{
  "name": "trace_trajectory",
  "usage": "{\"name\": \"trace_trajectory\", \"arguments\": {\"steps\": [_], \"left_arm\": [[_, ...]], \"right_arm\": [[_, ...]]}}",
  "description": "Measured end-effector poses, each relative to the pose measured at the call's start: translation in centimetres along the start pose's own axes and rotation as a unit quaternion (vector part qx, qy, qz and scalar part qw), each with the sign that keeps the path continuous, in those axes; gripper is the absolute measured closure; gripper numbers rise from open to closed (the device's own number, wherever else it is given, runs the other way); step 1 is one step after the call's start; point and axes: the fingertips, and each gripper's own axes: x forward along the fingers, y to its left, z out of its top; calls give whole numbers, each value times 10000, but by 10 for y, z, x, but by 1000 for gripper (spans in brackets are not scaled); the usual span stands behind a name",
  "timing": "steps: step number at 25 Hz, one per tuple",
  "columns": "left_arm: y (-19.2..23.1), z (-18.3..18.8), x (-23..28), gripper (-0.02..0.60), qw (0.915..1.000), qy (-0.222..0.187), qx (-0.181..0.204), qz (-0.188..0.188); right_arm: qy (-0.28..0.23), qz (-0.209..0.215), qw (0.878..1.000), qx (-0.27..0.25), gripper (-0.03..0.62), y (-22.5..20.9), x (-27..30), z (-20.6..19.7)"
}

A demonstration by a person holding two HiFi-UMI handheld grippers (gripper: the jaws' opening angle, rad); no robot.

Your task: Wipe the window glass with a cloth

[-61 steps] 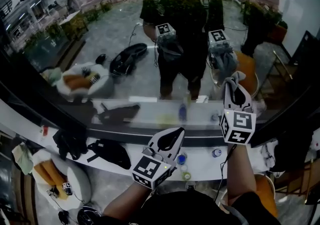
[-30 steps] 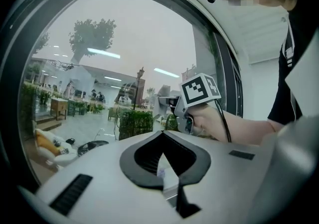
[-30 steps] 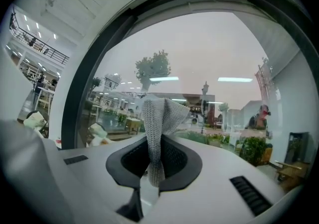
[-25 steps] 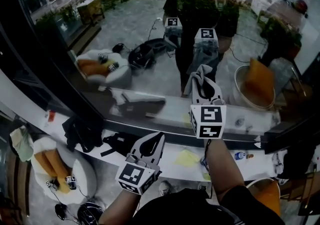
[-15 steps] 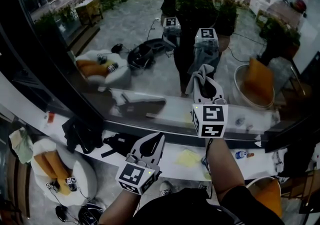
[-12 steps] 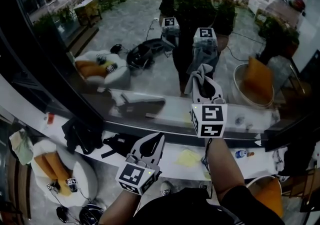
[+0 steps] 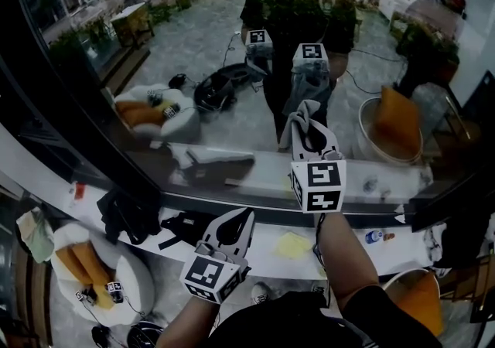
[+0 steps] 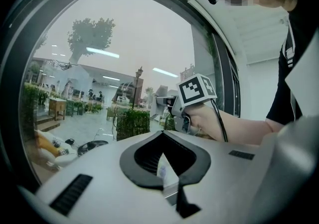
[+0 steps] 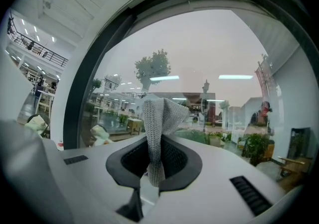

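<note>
At window glass (image 7: 193, 60), right gripper (image 7: 308, 130) jaws clamped on grey cloth (image 7: 297, 117), left gripper (image 7: 241, 223) jaws together, empty

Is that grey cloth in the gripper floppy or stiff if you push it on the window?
Probably floppy: the cloth folds over on itself above where the right gripper pinches it. It is likely light, since one small pinch holds it up. Its knitted weave suggests it would squash flat against the window glass rather than skid.
</note>
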Motion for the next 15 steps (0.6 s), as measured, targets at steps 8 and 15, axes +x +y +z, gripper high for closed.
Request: {"name": "trace_trajectory", "arguments": {"steps": [8, 15], "left_arm": [[-4, 15, -2, 574, 9998, -138, 99, -36], [-2, 38, -4, 574, 9991, -334, 246, -97]], "right_arm": [[-274, 289, 9991, -114, 542, 25, -11, 31], [-591, 305, 9974, -281, 542, 30, -15, 79]]}}
